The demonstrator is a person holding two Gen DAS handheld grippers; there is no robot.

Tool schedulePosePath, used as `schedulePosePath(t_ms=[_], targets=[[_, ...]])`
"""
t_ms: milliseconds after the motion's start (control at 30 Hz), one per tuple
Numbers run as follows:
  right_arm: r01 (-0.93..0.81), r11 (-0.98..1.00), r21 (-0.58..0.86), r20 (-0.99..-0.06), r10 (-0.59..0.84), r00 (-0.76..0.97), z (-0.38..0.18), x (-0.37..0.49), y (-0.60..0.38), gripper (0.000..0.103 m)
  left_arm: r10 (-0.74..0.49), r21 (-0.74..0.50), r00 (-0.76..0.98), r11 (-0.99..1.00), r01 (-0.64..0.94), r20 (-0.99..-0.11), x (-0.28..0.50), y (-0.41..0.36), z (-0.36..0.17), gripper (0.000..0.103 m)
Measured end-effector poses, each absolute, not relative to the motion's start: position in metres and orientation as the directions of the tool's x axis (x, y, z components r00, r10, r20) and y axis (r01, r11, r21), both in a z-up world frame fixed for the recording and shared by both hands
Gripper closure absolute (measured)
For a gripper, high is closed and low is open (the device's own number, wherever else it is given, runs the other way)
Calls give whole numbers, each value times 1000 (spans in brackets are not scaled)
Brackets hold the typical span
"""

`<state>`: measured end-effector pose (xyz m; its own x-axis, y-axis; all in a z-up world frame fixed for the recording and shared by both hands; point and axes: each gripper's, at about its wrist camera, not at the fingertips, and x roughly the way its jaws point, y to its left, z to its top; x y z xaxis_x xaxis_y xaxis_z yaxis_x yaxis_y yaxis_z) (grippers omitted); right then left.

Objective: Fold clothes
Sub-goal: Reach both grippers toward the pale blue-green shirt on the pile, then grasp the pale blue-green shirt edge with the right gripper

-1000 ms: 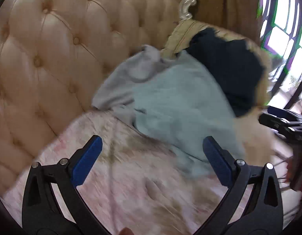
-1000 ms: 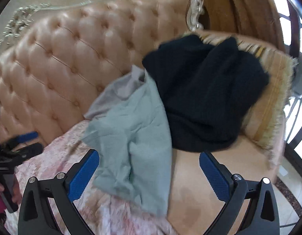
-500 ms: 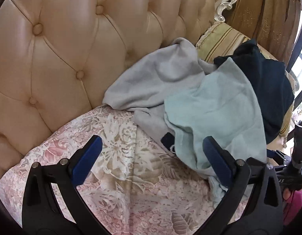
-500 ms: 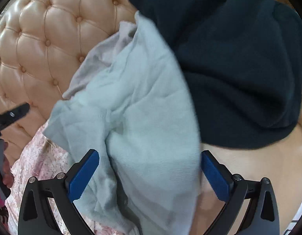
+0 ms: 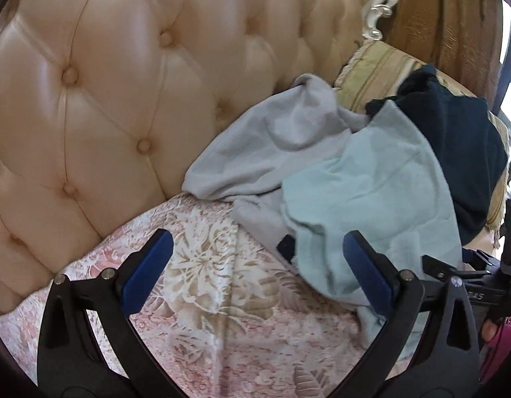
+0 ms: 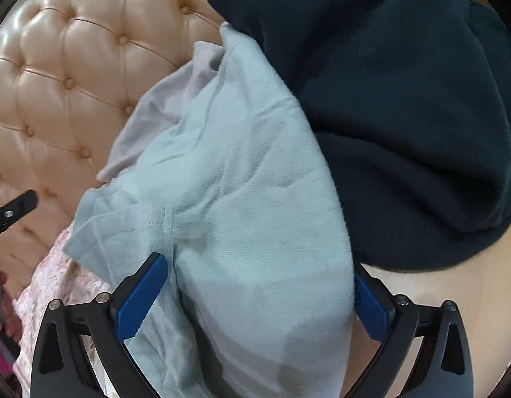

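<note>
The soft, limp pale-green knit garment (image 6: 242, 179) fills the frame's centre, bunched between the right gripper (image 6: 255, 301)'s spread fingers; its lower-left hem suits pinching. The left gripper (image 5: 255, 275) hangs spread, empty.

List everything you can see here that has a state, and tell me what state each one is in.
Left gripper: open, over the floral cover, holding nothing.
Right gripper: open, straddling the light blue garment, not closed on it.
Light blue garment: unfolded, crumpled, atop the pile.
Grey garment: unfolded, bunched against the sofa back.
Dark navy garment: unfolded, heaped on the cushion.
</note>
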<state>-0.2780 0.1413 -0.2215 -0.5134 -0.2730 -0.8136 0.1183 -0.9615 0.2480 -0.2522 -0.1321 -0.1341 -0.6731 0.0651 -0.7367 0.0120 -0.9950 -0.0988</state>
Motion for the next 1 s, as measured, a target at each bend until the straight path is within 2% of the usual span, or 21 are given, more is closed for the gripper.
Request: schedulePosePath(t_ms=[267, 333, 367, 400, 467, 600, 633, 667, 833, 1000], targets=[[161, -968, 193, -807, -250, -535, -232, -273, 130, 0, 60, -32, -712, -998, -52, -699, -241, -103, -121, 0], [164, -958, 236, -785, -288, -549, -233, -271, 136, 0, 57, -22, -710, -998, -59, -702, -240, -100, -123, 0], [158, -950, 268, -772, -310, -555, -233, -270, 140, 4, 53, -16, -708, -998, -59, -704, -239, -100, -124, 0], [149, -952, 268, -773, -305, -556, -232, -270, 141, 10, 48, -10, -707, -998, -57, -705, -238, -100, -125, 0], [130, -960, 250, -784, -279, -555, -230, -271, 142, 79, 36, -5, -705, -999, -45, -708, -234, -99, -127, 0], [153, -953, 263, -775, -303, -555, -232, -267, 136, 81, 26, -14, -704, -1000, -22, -710, -228, -107, -130, 0], [160, -950, 267, -772, -310, -554, -232, -266, 135, 87, 22, -15, -703, -1000, -16, -710, -227, -110, -130, 0], [171, -942, 289, -762, -335, -555, -230, -264, 136, 89, 18, -16, -703, -1000, -9, -711, -226, -113, -130, 0], [236, -882, 409, -686, -467, -558, -216, -251, 147, 91, 0, -10, -696, -1000, 11, -718, -232, -123, -135, 0], [323, -848, 420, -603, -527, -599, -173, -220, 150, 92, -6, 55, -704, -997, -46, -710, -248, -126, -136, 0]])
